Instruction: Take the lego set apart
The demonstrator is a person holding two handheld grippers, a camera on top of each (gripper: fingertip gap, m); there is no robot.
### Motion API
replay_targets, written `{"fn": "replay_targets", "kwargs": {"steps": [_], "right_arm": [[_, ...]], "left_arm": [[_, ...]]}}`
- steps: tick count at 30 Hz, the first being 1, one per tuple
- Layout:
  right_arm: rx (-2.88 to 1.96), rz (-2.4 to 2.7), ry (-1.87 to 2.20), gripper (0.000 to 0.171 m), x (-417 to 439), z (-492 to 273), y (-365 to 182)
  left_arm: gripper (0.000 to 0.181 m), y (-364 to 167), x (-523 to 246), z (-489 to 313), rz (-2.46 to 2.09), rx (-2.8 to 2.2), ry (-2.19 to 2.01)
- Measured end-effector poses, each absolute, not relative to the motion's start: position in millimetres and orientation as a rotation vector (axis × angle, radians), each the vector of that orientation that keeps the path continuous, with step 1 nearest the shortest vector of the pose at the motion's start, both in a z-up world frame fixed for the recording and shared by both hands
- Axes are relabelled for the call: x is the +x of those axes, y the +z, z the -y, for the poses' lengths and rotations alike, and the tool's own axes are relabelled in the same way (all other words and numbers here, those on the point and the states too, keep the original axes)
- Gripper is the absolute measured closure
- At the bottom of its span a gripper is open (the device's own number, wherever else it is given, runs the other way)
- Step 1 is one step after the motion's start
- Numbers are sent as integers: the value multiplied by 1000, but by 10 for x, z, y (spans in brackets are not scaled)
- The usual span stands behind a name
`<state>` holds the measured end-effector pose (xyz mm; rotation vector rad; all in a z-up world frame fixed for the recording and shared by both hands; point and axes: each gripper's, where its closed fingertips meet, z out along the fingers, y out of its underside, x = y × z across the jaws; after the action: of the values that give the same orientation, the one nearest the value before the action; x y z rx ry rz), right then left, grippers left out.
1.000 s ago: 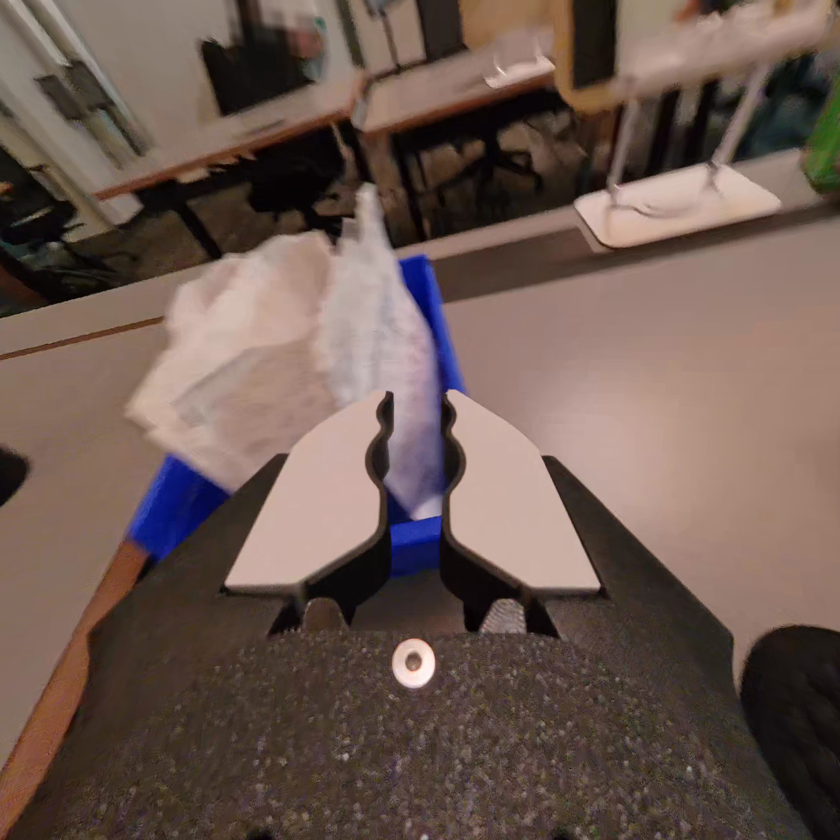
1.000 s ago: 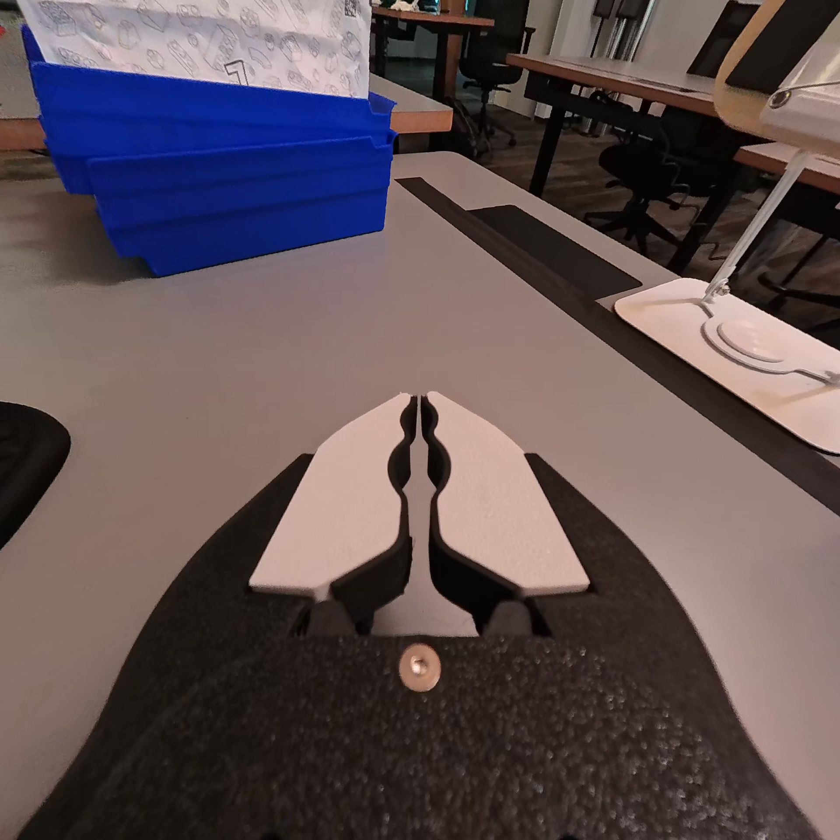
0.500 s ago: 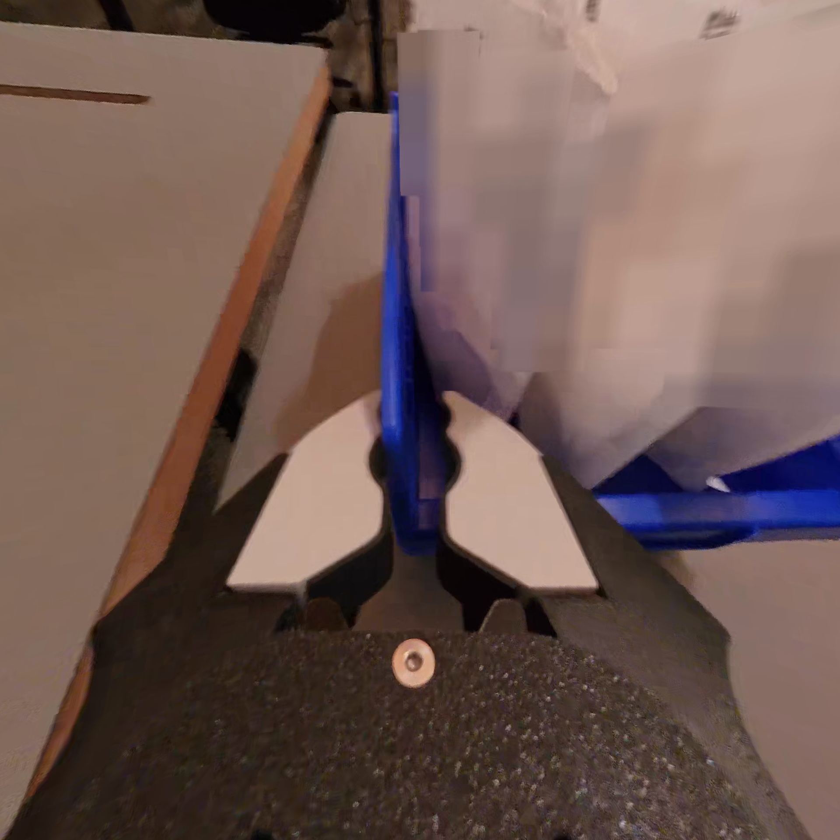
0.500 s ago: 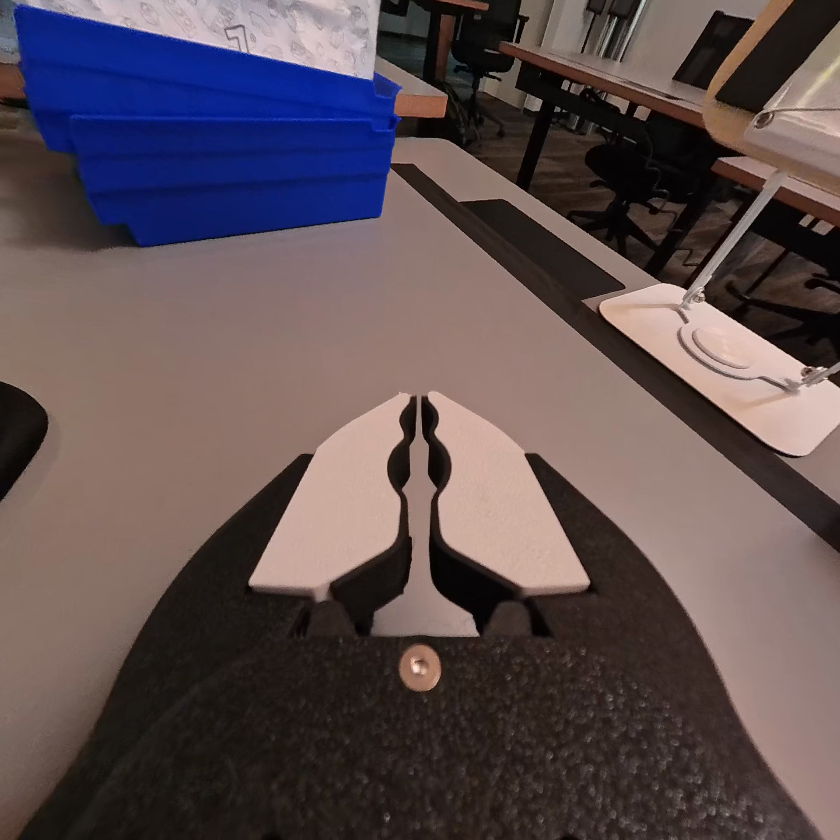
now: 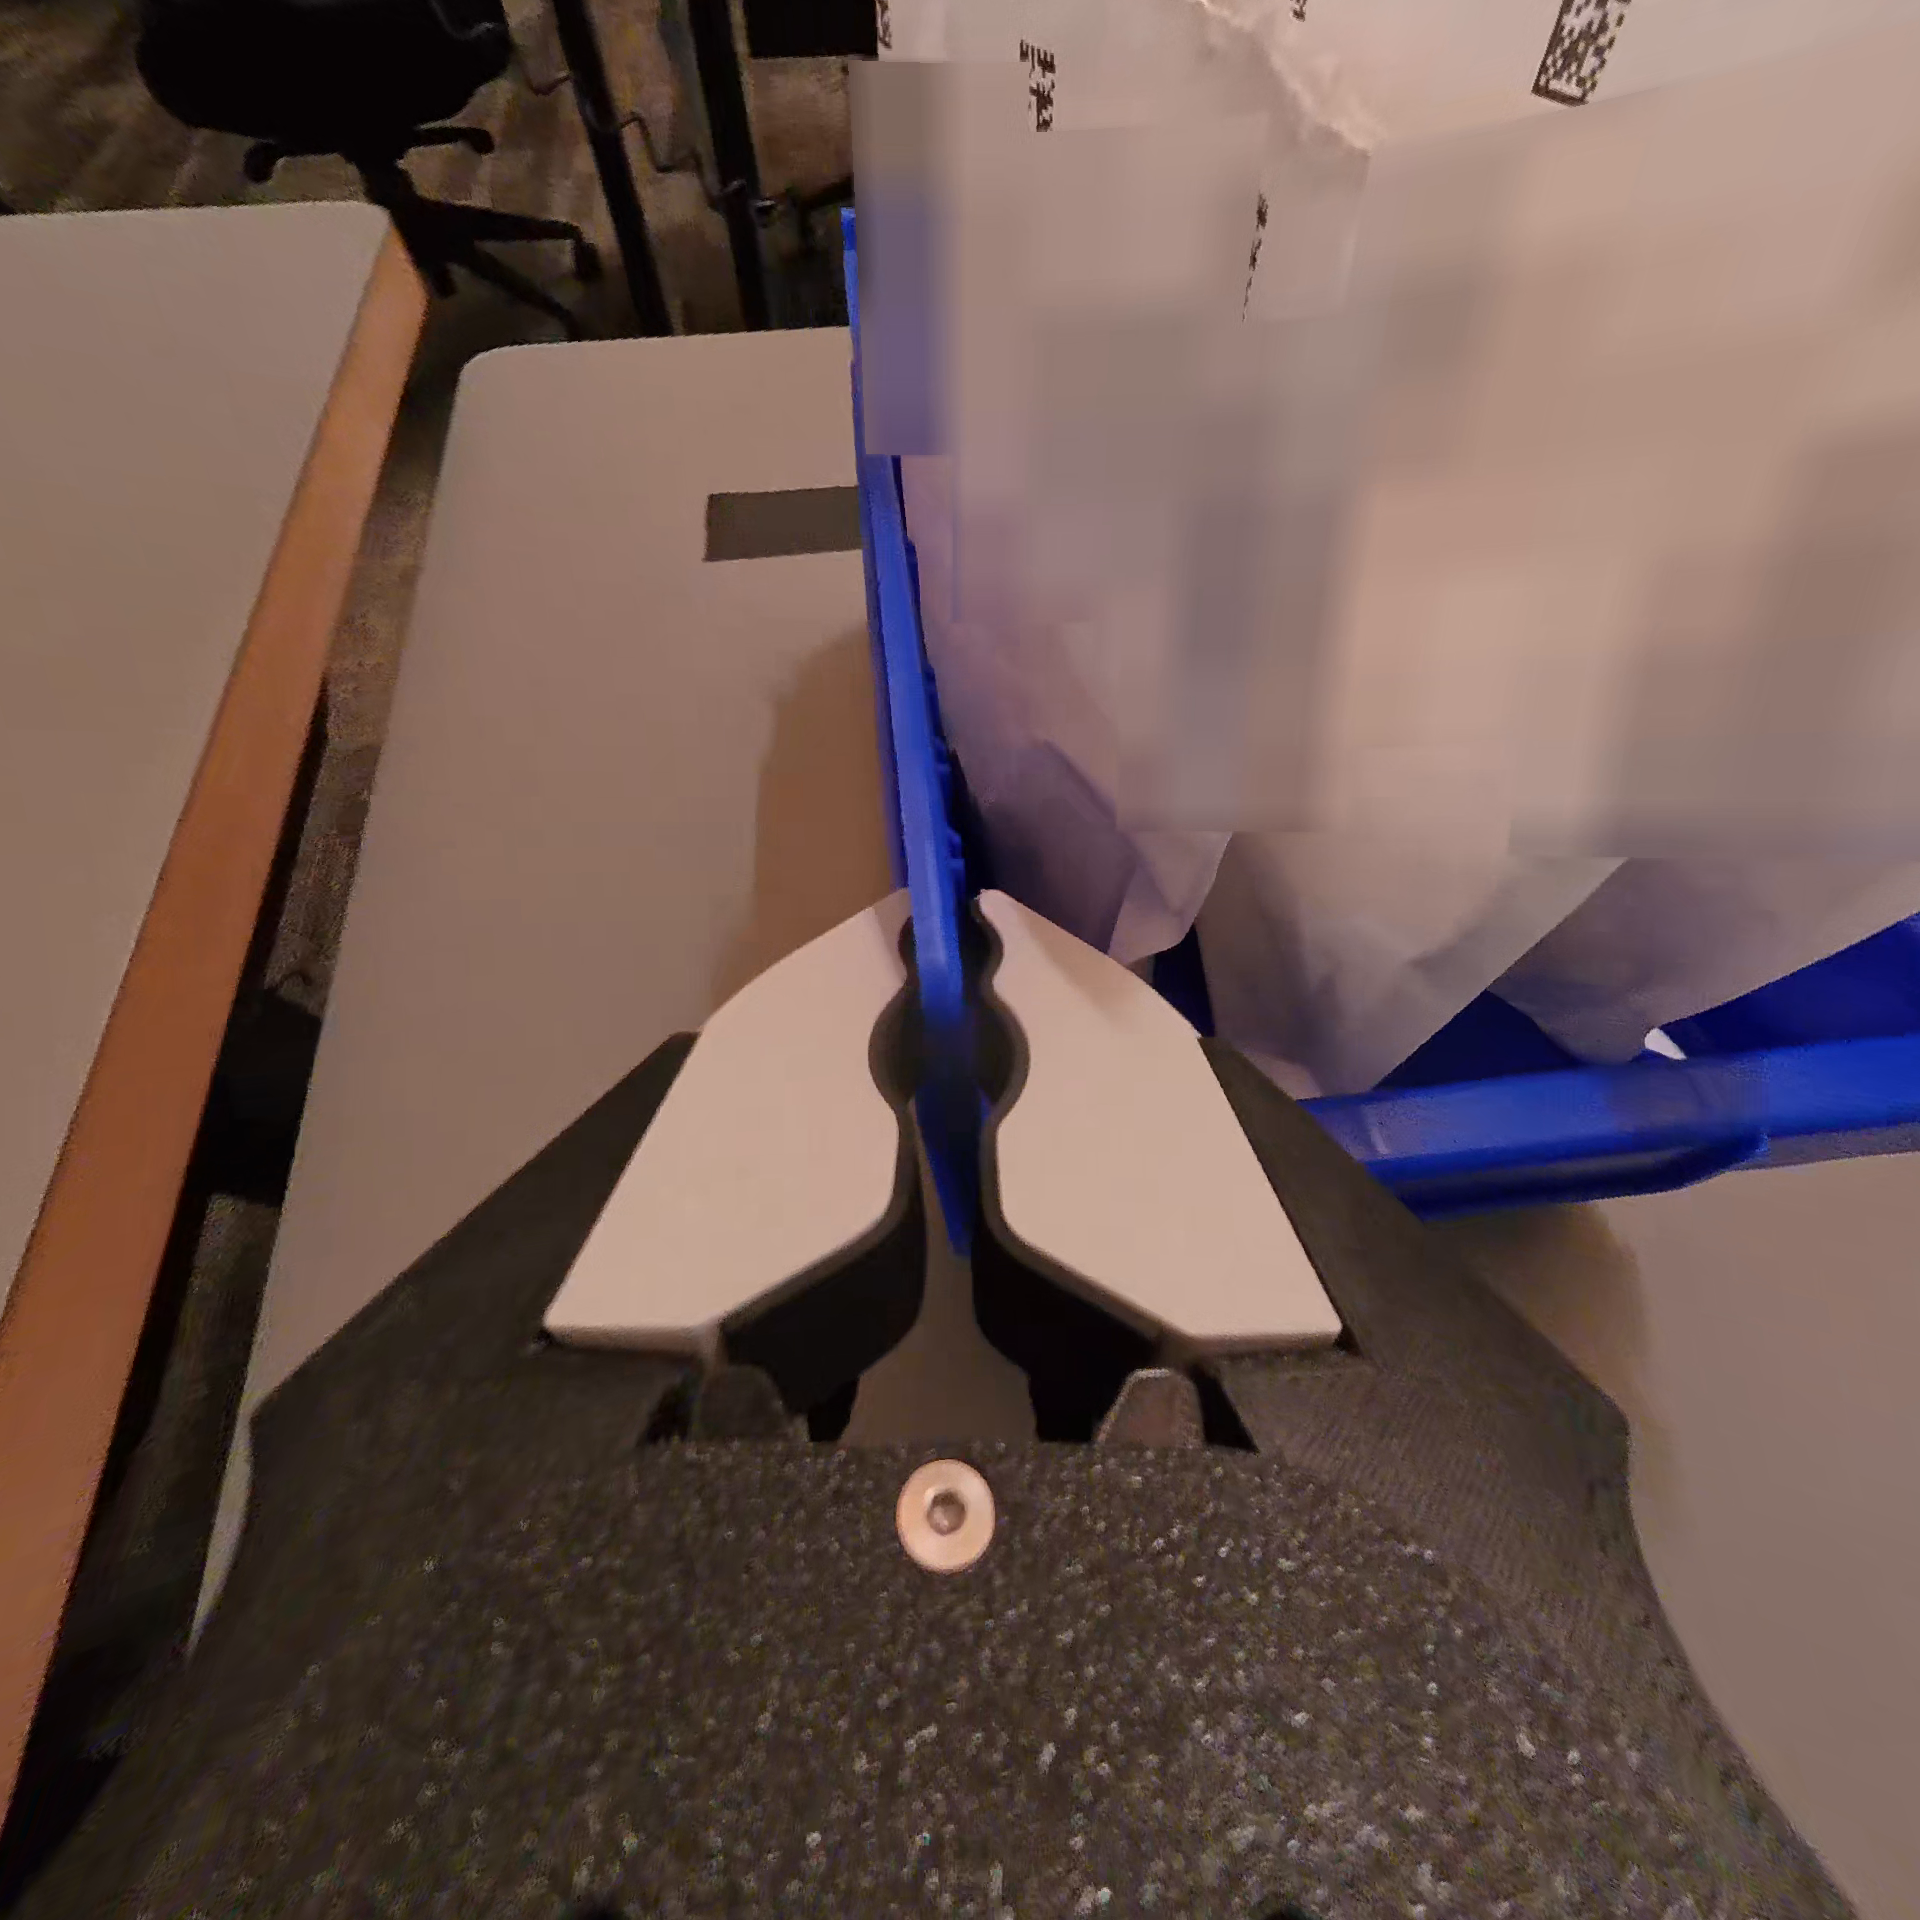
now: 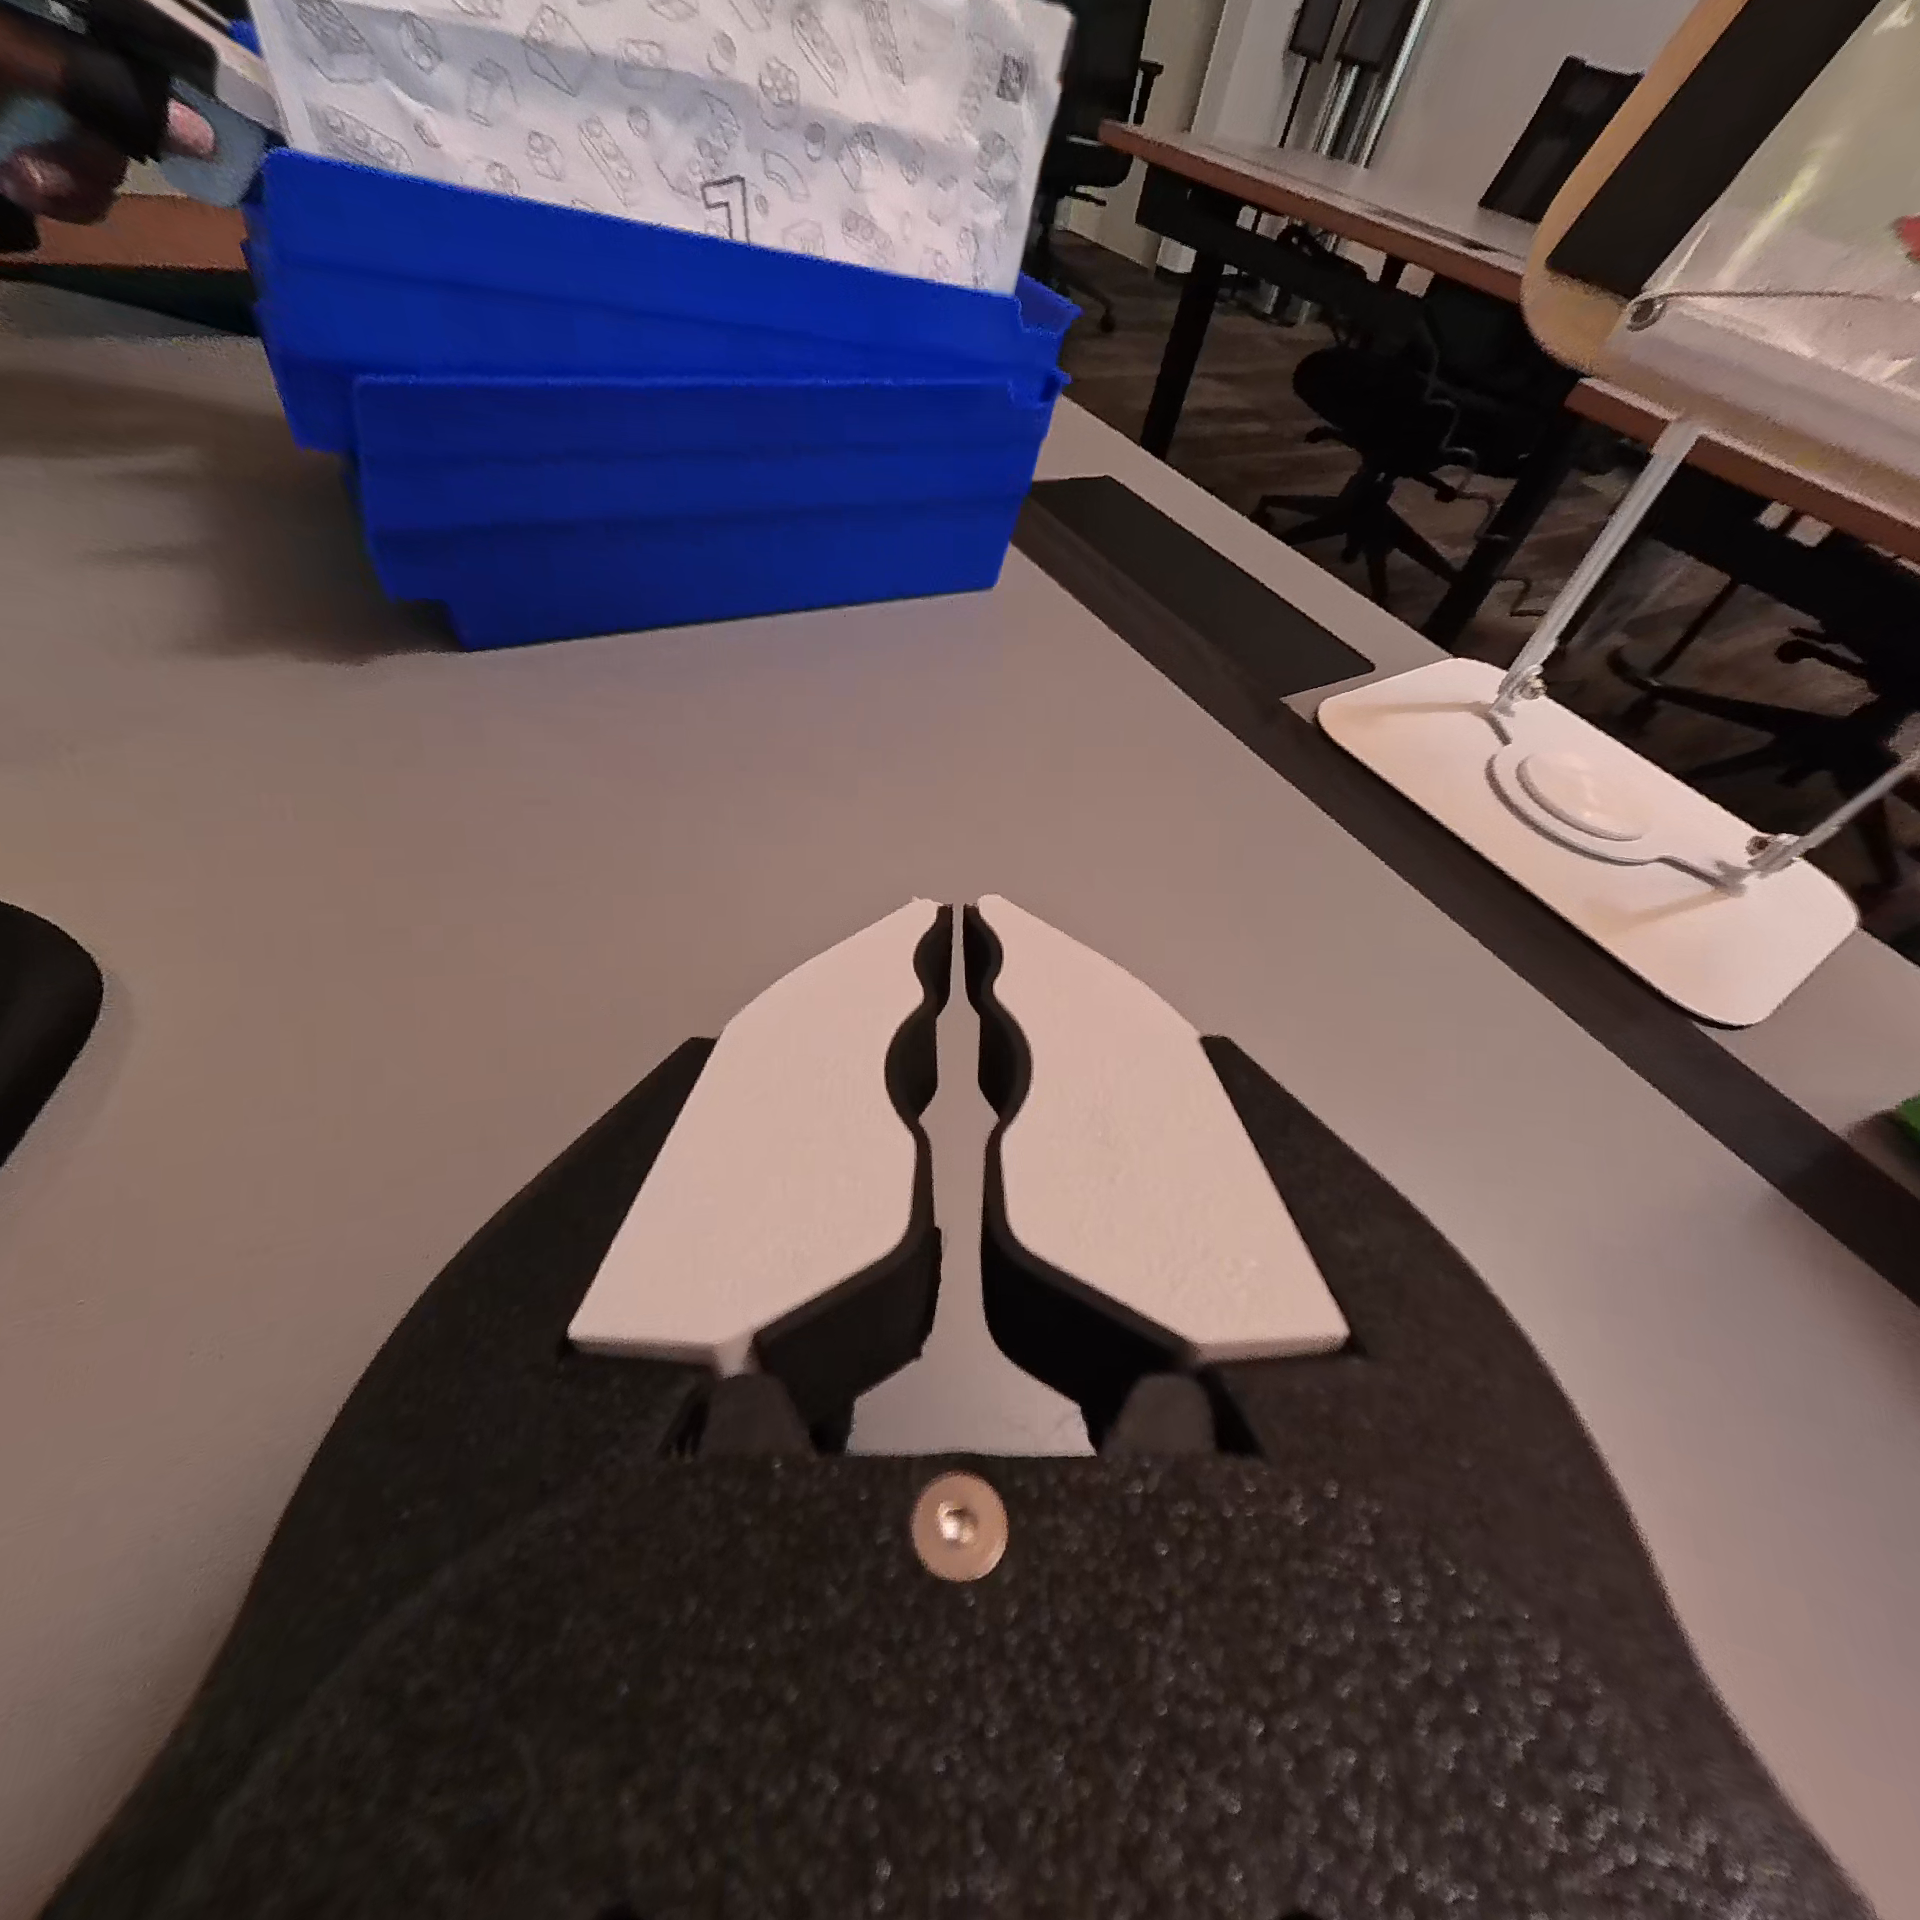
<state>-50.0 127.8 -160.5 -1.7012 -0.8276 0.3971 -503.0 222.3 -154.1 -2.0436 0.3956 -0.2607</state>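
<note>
Gripping: left gripper (image 5: pixel 943 914) clamps the side wall of the blue plastic bin (image 5: pixel 909 665)
Right gripper (image 6: pixel 957 910): nearly closed, empty, low over the grey table (image 6: pixel 520 831), well short of the bin
Lego: white printed paper bag (image 6: pixel 665 125) standing inside the bin

We see a grey table (image 6: pixel 623 810) with a dark strip (image 6: pixel 1226 603) along its far edge, a white lamp base (image 6: pixel 1590 831) on it, farther desks (image 6: pixel 1351 197) and black office chairs (image 6: pixel 1382 416) behind, a neighbouring wood-edged table (image 5: pixel 156 623)
</note>
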Motion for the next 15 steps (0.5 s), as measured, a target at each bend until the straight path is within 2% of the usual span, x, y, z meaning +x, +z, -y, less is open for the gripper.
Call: {"fn": "replay_targets", "kwargs": {"steps": [15], "right_arm": [[-1715, 773, 353, 170, -199, -1266, -1571]], "left_arm": [[177, -1538, -4114, -2670, -733, -1962, -442]]}}
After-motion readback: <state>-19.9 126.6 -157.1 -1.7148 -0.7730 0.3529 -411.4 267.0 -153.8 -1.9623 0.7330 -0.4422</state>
